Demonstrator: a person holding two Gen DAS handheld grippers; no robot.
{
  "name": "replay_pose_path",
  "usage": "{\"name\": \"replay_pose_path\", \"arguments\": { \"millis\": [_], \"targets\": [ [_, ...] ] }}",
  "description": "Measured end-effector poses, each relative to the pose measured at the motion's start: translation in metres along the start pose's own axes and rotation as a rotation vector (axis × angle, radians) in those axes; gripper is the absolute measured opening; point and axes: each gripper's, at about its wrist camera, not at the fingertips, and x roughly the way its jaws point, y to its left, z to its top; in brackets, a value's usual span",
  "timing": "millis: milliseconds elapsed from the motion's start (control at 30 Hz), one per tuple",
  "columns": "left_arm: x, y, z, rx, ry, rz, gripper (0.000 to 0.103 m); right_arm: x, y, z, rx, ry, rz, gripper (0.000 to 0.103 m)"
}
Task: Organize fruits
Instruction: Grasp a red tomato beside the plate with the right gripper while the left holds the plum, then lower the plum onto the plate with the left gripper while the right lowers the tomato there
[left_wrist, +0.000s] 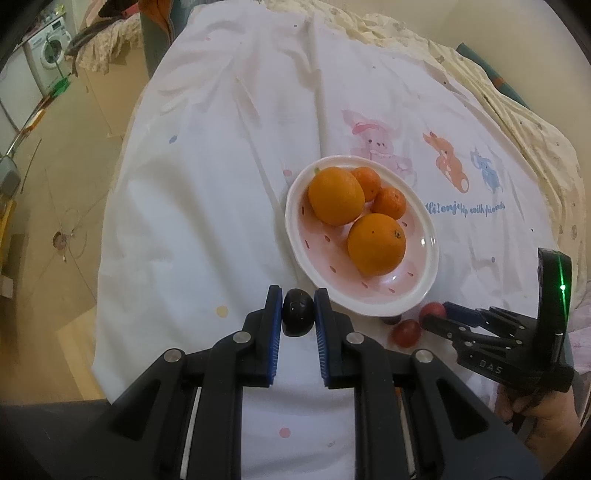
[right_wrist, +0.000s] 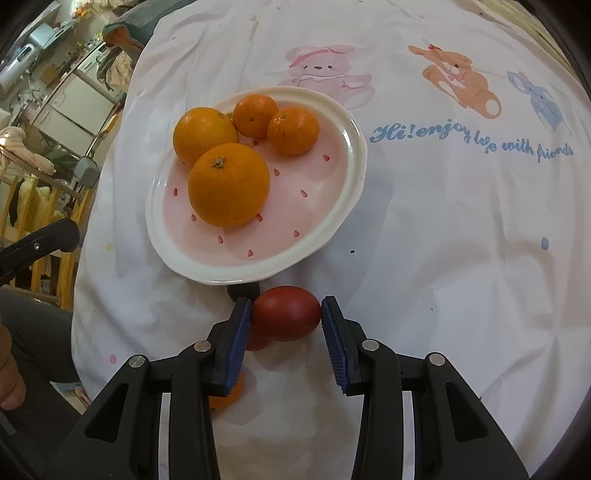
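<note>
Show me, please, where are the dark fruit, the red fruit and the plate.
dark fruit (left_wrist: 298, 312), left wrist view, middle of its glossy skin.
red fruit (right_wrist: 286, 313), right wrist view, middle of its front side.
plate (right_wrist: 306, 225), right wrist view, bare pink inside, right of the oranges.

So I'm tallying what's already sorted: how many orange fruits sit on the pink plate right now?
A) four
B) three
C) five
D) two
A: the plate holds two large oranges and two small mandarins, while the dark fruit sits between the left gripper's pads and the red fruit between the right gripper's, both off the plate.
</note>
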Motion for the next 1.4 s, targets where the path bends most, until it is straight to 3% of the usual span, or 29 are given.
{"name": "replay_pose_path", "arguments": {
  "millis": [300, 433, 600, 1000, 1400],
  "targets": [
    [-0.002, 0.003, -0.001, 0.007, -0.018, 0.025, 0.014, -0.031, -0.004, 0.002, 0.050, -0.066, 0.067, 0.041],
    [0.001, 0.004, -0.002, 0.011, -0.011, 0.034, 0.014, -0.048, -0.012, 0.007, 0.110, -0.120, 0.169, 0.041],
    [0.000, -0.002, -0.003, 0.031, -0.019, 0.036, 0.014, -0.060, -0.010, 0.014, 0.123, -0.175, 0.235, 0.041],
    [0.011, -0.020, 0.016, 0.069, 0.013, 0.031, 0.014, -0.068, -0.009, 0.033, 0.125, -0.238, 0.234, 0.041],
    [0.046, -0.034, 0.045, 0.066, 0.009, 0.054, 0.014, -0.048, -0.016, 0.087, 0.103, -0.225, 0.219, 0.041]
  ]
}}
